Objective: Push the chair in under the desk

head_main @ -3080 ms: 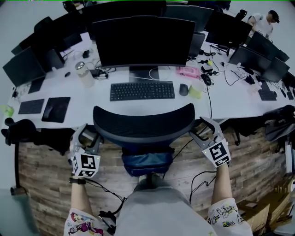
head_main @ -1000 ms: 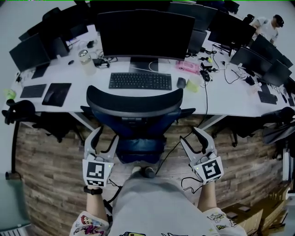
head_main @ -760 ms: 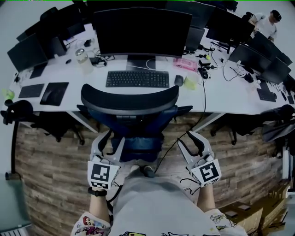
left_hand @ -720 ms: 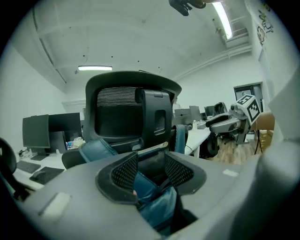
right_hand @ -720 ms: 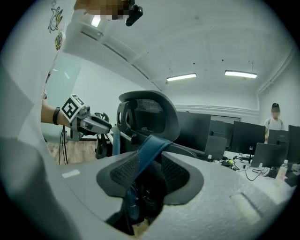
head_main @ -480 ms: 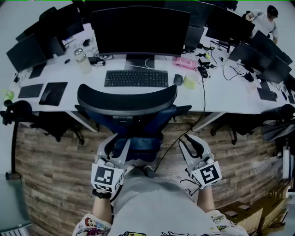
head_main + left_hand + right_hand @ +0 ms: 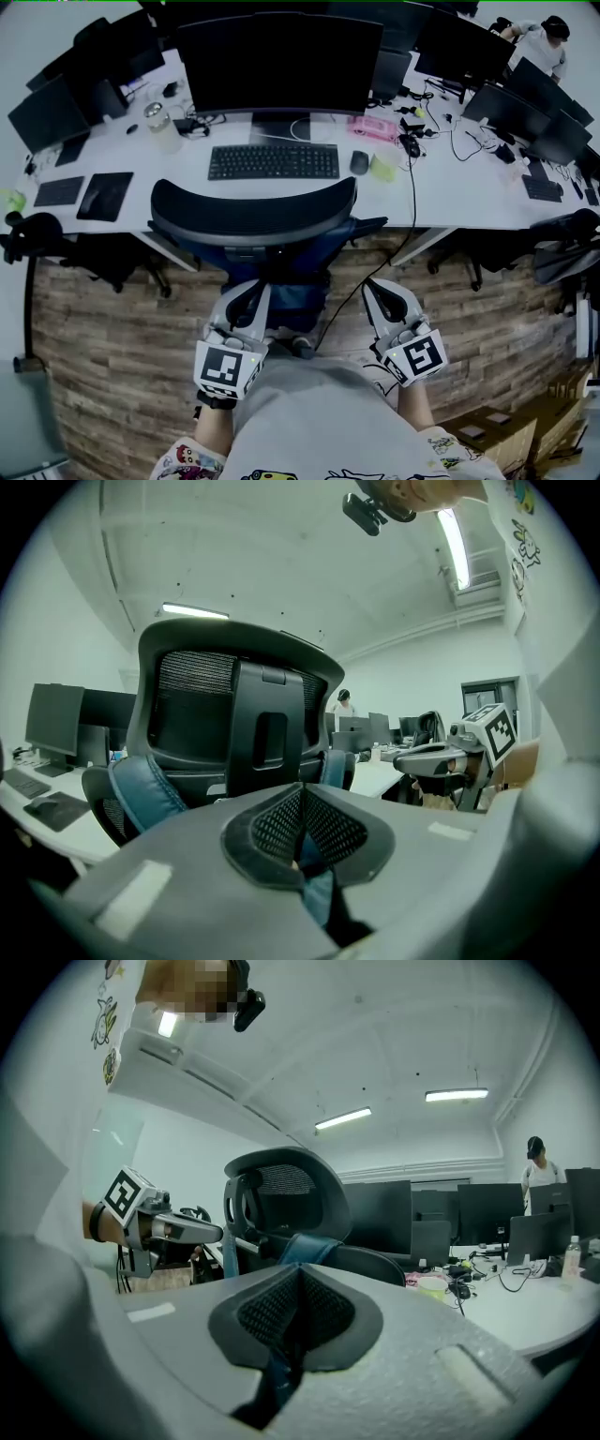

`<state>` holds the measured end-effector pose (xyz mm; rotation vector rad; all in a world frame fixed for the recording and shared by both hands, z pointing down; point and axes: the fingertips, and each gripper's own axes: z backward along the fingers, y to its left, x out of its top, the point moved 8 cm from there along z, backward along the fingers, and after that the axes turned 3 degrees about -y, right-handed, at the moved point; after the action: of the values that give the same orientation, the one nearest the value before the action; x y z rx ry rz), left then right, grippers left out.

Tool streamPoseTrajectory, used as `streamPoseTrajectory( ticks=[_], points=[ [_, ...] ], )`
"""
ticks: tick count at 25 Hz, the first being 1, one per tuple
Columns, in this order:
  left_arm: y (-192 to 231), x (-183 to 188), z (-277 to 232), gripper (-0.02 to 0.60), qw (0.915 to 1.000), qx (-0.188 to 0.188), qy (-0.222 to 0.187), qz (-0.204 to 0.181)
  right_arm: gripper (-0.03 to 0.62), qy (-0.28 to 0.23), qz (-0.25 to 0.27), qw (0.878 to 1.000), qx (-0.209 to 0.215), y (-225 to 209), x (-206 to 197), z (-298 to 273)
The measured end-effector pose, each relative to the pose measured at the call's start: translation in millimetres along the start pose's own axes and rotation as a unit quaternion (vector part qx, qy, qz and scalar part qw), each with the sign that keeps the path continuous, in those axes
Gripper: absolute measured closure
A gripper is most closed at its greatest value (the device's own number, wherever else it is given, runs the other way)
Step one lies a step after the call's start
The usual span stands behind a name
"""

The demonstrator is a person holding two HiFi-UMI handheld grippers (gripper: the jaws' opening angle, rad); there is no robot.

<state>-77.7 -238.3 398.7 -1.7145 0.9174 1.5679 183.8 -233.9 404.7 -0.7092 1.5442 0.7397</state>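
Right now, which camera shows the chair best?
The head view: the chair appears from above, backrest by the desk edge. The left gripper view shows only its backrest's rear; the right gripper view shows the backrest from the side.

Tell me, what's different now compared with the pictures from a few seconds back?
The left gripper and right gripper came away from the backrest of the office chair and drew back toward the person; the left one also slid inward. Both sets of jaws have just been closing and now stand shut with nothing between them. The chair stayed tucked against the desk; the keyboard and monitor are unchanged.
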Motion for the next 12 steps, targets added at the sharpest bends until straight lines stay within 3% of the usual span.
streamPoseTrajectory(
  ticks=[12],
  points=[
    [-5.4, 4.2, 2.3, 0.571, 0.9996, -0.017, -0.024, -0.005, 0.594, -0.022, -0.028, 0.999, -0.011, 4.1, 5.4, -5.5]
  ],
)
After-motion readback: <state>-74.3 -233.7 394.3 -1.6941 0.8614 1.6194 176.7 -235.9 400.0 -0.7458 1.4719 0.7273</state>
